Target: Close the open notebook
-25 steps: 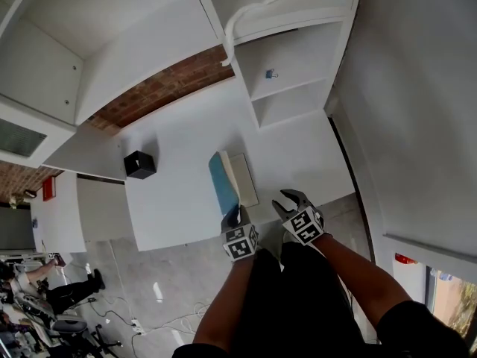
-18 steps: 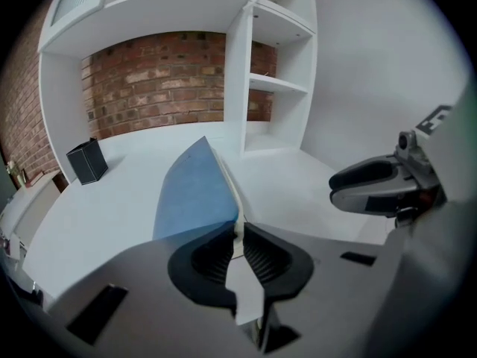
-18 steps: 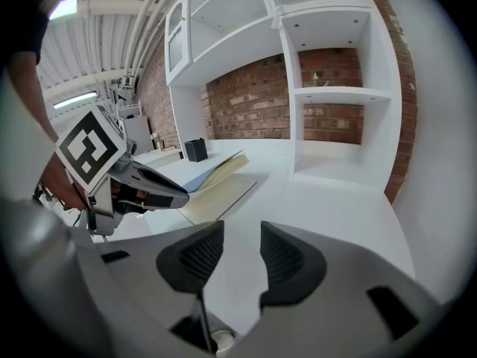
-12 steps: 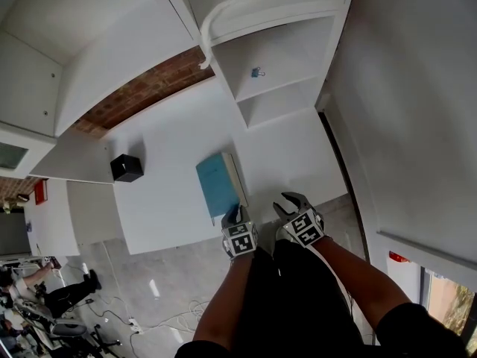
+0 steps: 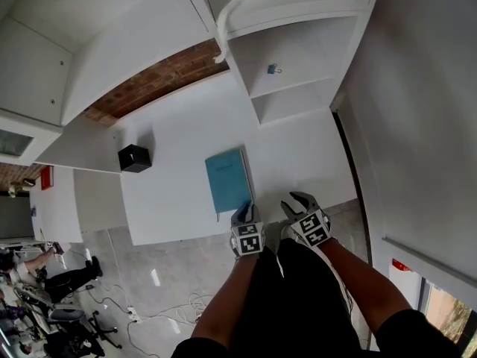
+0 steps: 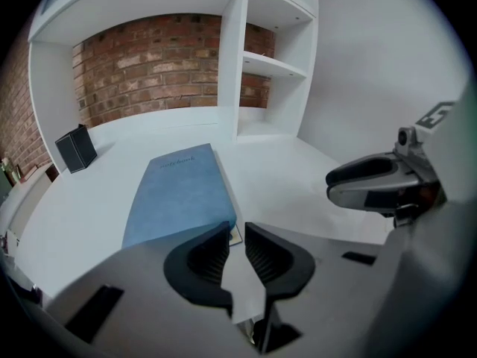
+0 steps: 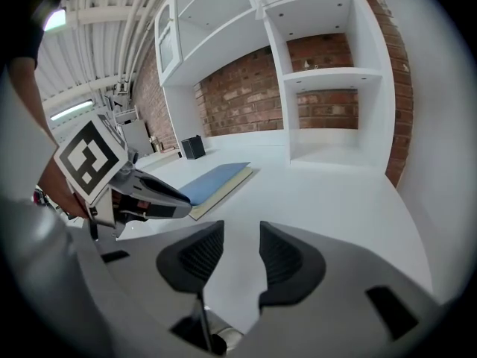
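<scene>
The notebook (image 5: 229, 179) lies closed and flat on the white desk (image 5: 175, 136), blue cover up, also in the left gripper view (image 6: 182, 192) and the right gripper view (image 7: 216, 177). My left gripper (image 5: 244, 209) hovers at the notebook's near right corner. Its jaws (image 6: 237, 233) have just been opening and stand a little apart with nothing between them. My right gripper (image 5: 297, 200) is to the right of the book over bare desk, open and empty (image 7: 240, 233).
A black box (image 5: 134, 157) stands at the desk's left. White shelf compartments (image 5: 298, 95) rise at the back right, one holding a small blue clip (image 5: 273, 68). A white cord (image 5: 246, 2) hangs from above. The desk's front edge runs just under both grippers.
The notebook's cover has come down from standing up to lying flat. My left gripper has sunk to the book's near corner and its jaws have parted slightly.
</scene>
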`<state>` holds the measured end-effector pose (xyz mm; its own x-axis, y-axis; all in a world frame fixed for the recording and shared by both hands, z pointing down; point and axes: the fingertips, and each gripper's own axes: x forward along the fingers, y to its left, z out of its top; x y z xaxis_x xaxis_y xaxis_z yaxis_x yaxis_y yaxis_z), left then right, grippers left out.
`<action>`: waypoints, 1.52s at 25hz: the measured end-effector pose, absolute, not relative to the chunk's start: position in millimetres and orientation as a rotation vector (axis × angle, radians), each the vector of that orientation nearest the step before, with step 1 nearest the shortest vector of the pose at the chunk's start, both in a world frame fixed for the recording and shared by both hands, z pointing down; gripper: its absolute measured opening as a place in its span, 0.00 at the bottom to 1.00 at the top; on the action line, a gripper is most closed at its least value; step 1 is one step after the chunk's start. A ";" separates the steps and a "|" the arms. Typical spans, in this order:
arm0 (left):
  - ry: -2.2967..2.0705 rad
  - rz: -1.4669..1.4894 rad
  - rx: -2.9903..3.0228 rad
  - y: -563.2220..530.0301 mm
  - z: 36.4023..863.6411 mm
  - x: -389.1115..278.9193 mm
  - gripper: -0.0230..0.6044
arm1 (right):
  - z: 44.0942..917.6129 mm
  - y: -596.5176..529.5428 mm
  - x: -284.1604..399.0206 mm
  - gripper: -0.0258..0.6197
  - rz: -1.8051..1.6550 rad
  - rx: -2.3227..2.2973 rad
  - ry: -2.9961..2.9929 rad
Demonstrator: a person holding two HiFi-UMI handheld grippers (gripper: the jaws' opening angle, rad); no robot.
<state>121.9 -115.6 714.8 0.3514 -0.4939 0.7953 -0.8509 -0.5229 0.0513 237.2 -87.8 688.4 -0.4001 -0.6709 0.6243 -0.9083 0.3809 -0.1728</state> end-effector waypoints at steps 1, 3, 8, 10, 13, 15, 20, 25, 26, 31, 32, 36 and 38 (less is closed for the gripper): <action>-1.180 1.025 2.171 -116.3 711.0 121.4 0.12 | 688.2 -89.0 236.8 0.25 0.692 1.357 -2.190; -1.194 1.020 2.181 -118.6 706.3 117.7 0.12 | 686.6 -90.1 235.4 0.25 0.687 1.355 -2.195; -1.169 1.030 2.164 -128.8 712.6 112.0 0.12 | 685.1 -86.8 232.8 0.25 0.719 1.373 -2.207; -1.120 1.067 2.155 -127.6 721.0 115.6 0.12 | 686.8 -83.8 233.6 0.25 0.716 1.373 -2.190; -1.107 1.078 2.118 -125.3 730.2 118.3 0.11 | 687.5 -78.2 234.6 0.25 0.705 1.367 -2.166; -1.120 1.060 2.106 -124.9 732.4 119.3 0.10 | 688.4 -74.7 236.1 0.25 0.699 1.368 -2.155; -1.047 1.068 2.169 -115.8 730.5 132.4 0.10 | 686.4 -69.5 242.2 0.25 0.707 1.405 -2.125; -0.932 0.992 2.160 -106.9 723.1 132.9 0.11 | 671.2 -69.9 239.1 0.25 0.718 1.458 -2.117; -0.916 0.967 2.178 -103.9 717.4 133.0 0.11 | 666.6 -70.3 238.0 0.25 0.731 1.477 -2.118; -0.898 0.824 2.263 -92.1 671.7 118.5 0.10 | 626.5 -73.7 233.1 0.25 0.855 1.612 -2.165; -0.903 0.791 2.273 -91.6 658.9 111.4 0.09 | 616.1 -74.3 230.4 0.25 0.854 1.630 -2.177; -0.950 0.679 2.265 -88.9 596.4 72.3 0.07 | 578.7 -66.3 220.6 0.24 0.902 1.640 -2.156; -0.959 0.606 2.277 -85.1 557.1 51.5 0.06 | 551.8 -58.4 216.9 0.22 0.935 1.655 -2.153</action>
<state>51.5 -85.1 557.1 0.6369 -0.4820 0.6017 -0.7502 -0.5674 0.3396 216.9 -58.4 551.8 -0.3117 -0.7618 0.5679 -0.9351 0.1399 -0.3257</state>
